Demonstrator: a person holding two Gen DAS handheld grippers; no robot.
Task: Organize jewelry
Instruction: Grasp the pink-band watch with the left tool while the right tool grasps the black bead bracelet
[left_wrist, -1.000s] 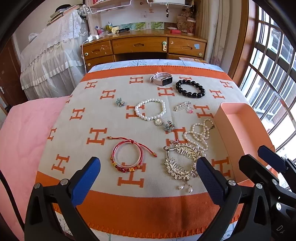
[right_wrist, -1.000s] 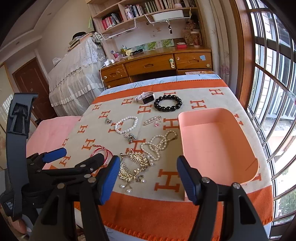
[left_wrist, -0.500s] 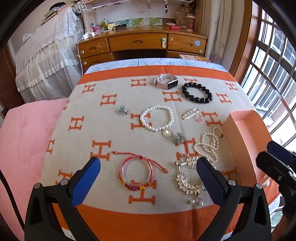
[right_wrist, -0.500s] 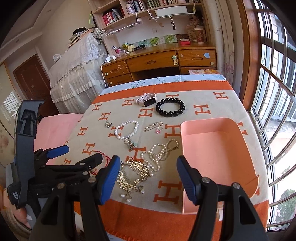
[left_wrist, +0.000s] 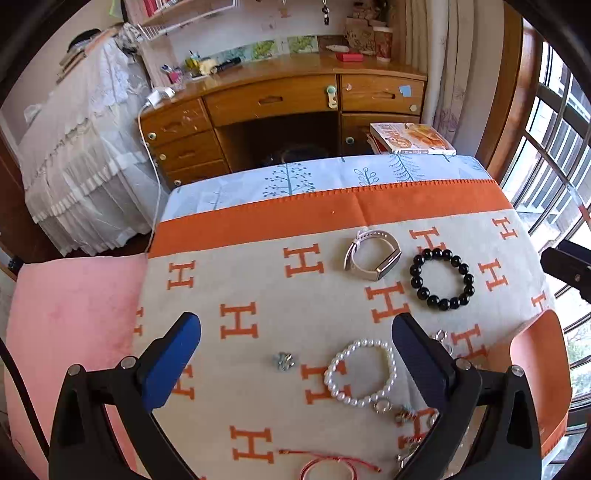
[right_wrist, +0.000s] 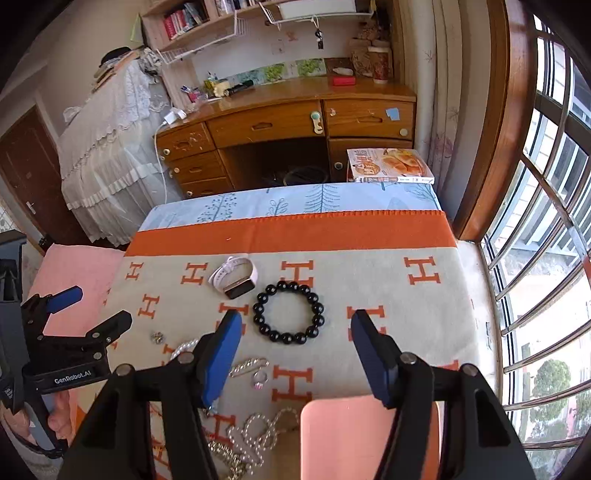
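Observation:
Jewelry lies on an orange-and-beige H-pattern blanket (left_wrist: 258, 280). A black bead bracelet (right_wrist: 289, 312) lies just beyond my open, empty right gripper (right_wrist: 295, 332); it also shows in the left wrist view (left_wrist: 441, 278). A white smart band (right_wrist: 233, 277) lies to its left. A pearl bracelet (left_wrist: 360, 373) and a small flower stud (left_wrist: 283, 361) lie between the fingers of my open, empty left gripper (left_wrist: 295, 336). A pink box (right_wrist: 369, 435) sits under the right gripper. A silver pin (right_wrist: 248, 366), a pearl necklace (right_wrist: 258, 432) and a red cord bracelet (left_wrist: 328, 467) lie nearer.
A wooden desk (right_wrist: 288, 125) with drawers stands beyond the bed. A book (right_wrist: 391, 170) lies at the far bed edge. A window with bars (right_wrist: 546, 258) is on the right. A pink cover (left_wrist: 74, 306) is on the left.
Both grippers have moved forward and lower over the blanket. The black bracelet and smart band now look much closer, and the nearer jewelry has slid under the fingers.

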